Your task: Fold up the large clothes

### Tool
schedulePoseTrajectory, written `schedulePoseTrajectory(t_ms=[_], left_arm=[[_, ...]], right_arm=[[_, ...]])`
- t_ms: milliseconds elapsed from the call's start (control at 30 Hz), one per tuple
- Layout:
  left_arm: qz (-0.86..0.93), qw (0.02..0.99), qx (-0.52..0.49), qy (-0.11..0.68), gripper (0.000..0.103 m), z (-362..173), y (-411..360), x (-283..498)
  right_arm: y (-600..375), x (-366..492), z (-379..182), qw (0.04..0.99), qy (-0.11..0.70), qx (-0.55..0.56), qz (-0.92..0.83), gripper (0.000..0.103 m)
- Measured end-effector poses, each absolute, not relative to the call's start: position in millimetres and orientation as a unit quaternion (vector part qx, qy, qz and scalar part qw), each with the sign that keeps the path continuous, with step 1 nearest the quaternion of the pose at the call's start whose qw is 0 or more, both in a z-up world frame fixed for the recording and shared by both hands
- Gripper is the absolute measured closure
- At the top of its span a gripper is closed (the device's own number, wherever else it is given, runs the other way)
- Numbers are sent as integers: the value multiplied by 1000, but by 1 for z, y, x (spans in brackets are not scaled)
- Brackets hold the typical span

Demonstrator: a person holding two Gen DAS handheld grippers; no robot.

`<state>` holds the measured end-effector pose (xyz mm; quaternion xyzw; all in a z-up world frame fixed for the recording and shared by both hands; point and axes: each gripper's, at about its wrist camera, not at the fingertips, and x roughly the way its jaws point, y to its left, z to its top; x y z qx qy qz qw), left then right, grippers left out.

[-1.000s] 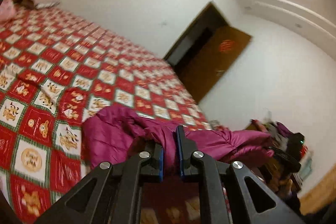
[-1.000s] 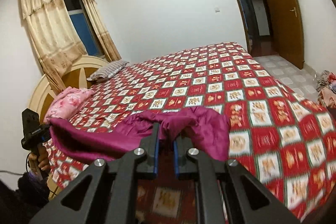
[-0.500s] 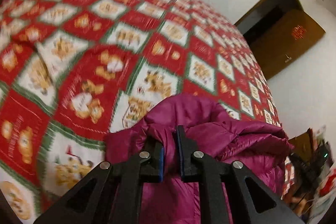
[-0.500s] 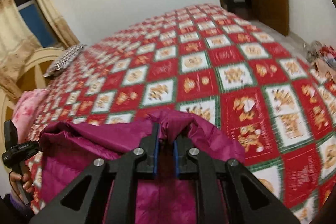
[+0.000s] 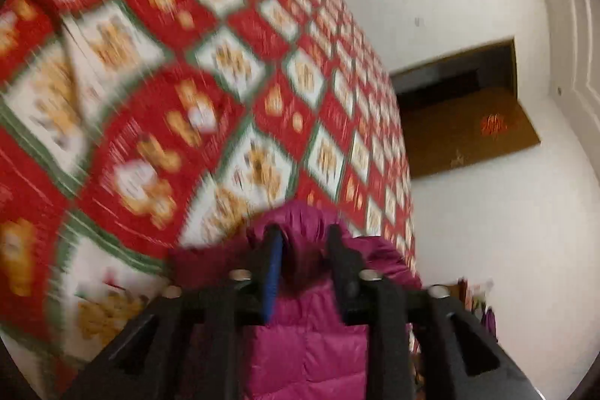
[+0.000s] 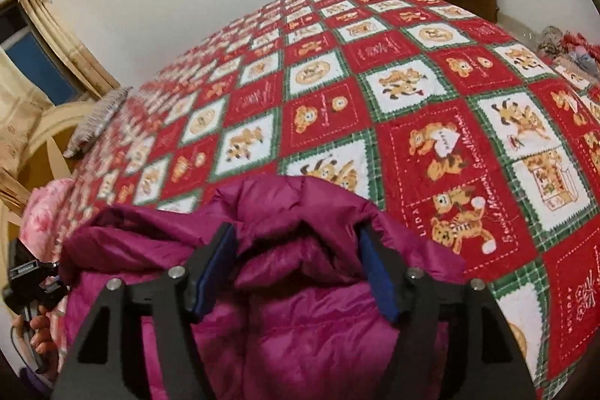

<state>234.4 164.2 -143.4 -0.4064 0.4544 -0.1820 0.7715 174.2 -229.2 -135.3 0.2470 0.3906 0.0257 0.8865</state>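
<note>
Seemingly, in the left wrist view, which is motion-blurred, the left gripper (image 5: pixel 302 242) has its fingers partly parted around a ridge of the magenta down jacket (image 5: pixel 311 336); whether they pinch it I cannot tell. The jacket lies below and ahead on the bed (image 5: pixel 157 70). In the right wrist view, the right gripper (image 6: pixel 296 242) stands spread wide, straddling a puffy fold without gripping, the jacket's length running leftward toward the other hand.
</note>
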Motion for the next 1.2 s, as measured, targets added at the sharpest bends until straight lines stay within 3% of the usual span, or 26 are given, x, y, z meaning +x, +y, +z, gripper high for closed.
schedulePoseTrajectory(t_ms=[67, 100, 200, 367, 633, 833, 1200], left_arm=[[-127, 807, -395, 420, 32, -120, 184, 223], [-106, 822, -387, 405, 30, -109, 189, 218], [-62, 863, -302, 399, 29, -79, 176, 207], [-94, 905, -119, 397, 29, -65, 63, 193], [-36, 912, 42, 407, 29, -114, -42, 210], [-15, 909, 76, 410, 29, -149, -47, 226], [-1, 916, 77, 393, 22, -176, -56, 236]], right_arm=[[-239, 162, -120, 889, 369, 269, 29, 31], [-242, 155, -110, 893, 360, 270, 26, 31], [-231, 135, -74, 922, 334, 194, 9, 31], [-149, 141, -47, 937, 345, 40, 34, 56], [-69, 204, -102, 918, 394, 31, 34, 57], [-57, 219, -147, 910, 415, 16, 22, 59], [-64, 229, -170, 907, 416, 51, 39, 59]])
